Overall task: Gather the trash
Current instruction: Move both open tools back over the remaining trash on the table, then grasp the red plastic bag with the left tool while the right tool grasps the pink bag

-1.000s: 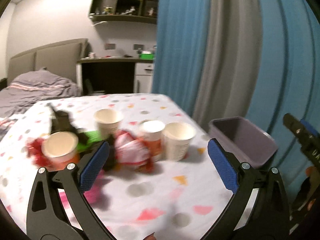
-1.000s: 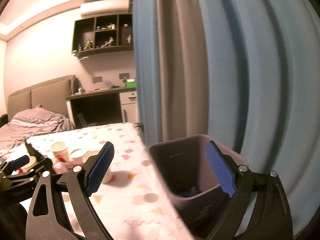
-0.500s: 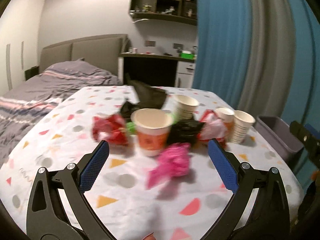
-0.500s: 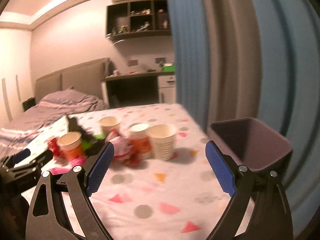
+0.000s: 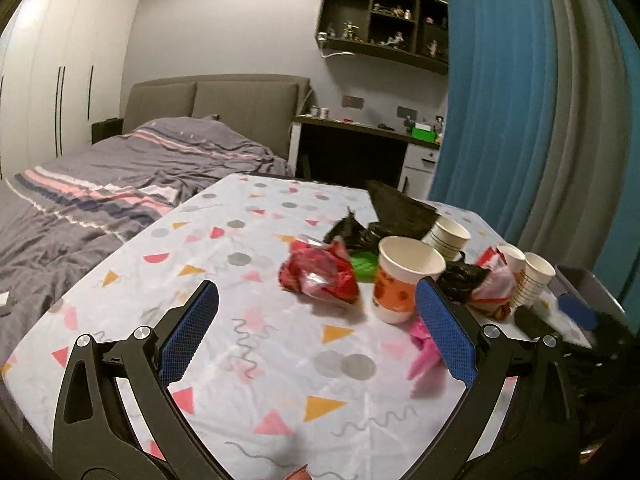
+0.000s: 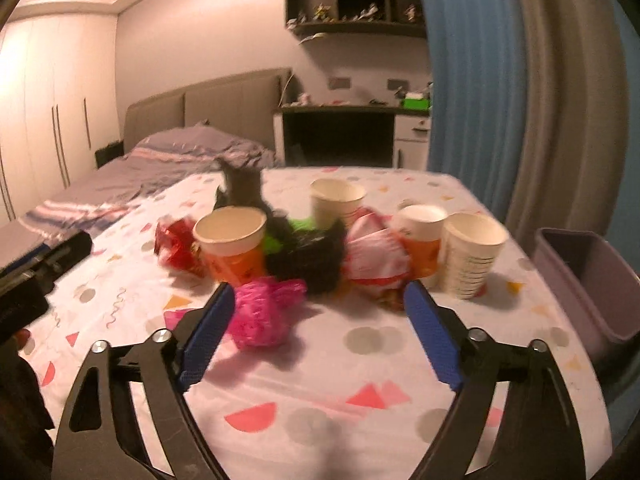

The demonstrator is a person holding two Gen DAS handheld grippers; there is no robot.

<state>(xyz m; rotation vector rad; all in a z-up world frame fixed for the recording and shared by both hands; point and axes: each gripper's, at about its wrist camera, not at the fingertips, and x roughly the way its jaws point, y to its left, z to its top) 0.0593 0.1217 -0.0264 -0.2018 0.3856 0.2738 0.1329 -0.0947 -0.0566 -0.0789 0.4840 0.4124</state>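
Near the bench's (image 6: 360,380) front edge, I narrow my empty right tongs (image 6: 316,332) toward the pink wrapper (image 6: 260,312), squaring both pads around it; my left tongs (image 5: 316,332) gape empty.

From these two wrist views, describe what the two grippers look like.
Both match: the left gripper and right gripper each have two black skeletal arms with cut-out slots and silver screw heads, ending in flat blue textured pads. No cables, markings or sleeves show clearly.

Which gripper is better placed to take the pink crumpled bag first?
Right. The right gripper, jaws closing, has the pink bag just ahead by its left pad; from the left gripper the bag lies off behind its right finger.
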